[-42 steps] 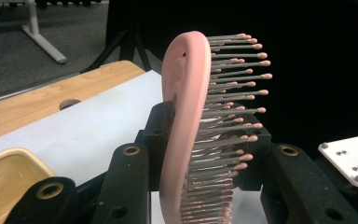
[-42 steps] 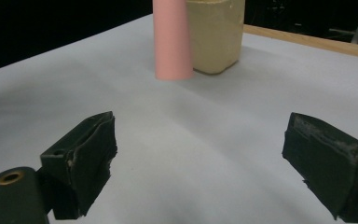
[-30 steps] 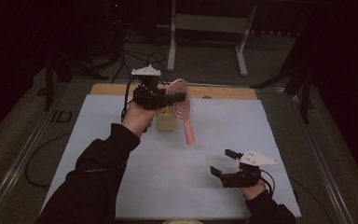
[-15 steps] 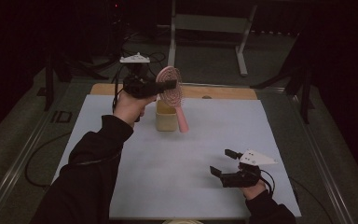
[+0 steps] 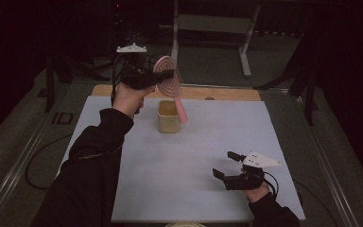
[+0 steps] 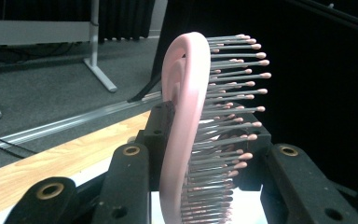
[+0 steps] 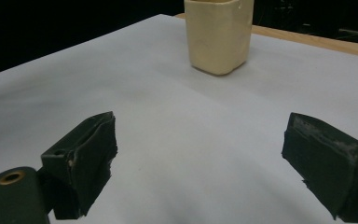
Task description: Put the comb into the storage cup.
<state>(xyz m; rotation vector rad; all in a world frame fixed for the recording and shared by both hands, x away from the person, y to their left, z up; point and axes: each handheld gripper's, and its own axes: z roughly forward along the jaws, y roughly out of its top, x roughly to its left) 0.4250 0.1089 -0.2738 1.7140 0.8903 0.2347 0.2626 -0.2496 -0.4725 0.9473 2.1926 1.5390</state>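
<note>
My left tool (image 5: 163, 78) clamps the pink hairbrush (image 5: 169, 85) at upper centre, above the beige cup (image 5: 168, 118); my right tool (image 5: 228, 165) rests wide open, empty, lower right on the desk (image 5: 170, 179).

black long sleeves (image 5: 90, 156) cover both forearms. each black gripper, left gripper (image 5: 144, 78) and right gripper (image 5: 227, 165), carries a pale grey three-cornered plate (image 5: 131, 48), brass-ringed screw holes (image 6: 131, 150) and a trailing black cable (image 5: 38, 161).

A table (image 5: 123, 90) with a wooden far edge carries a large white sheet (image 5: 184, 170) across most of its top. A cream cup (image 5: 168, 116) stands on the sheet, upper middle of the high view.
</note>
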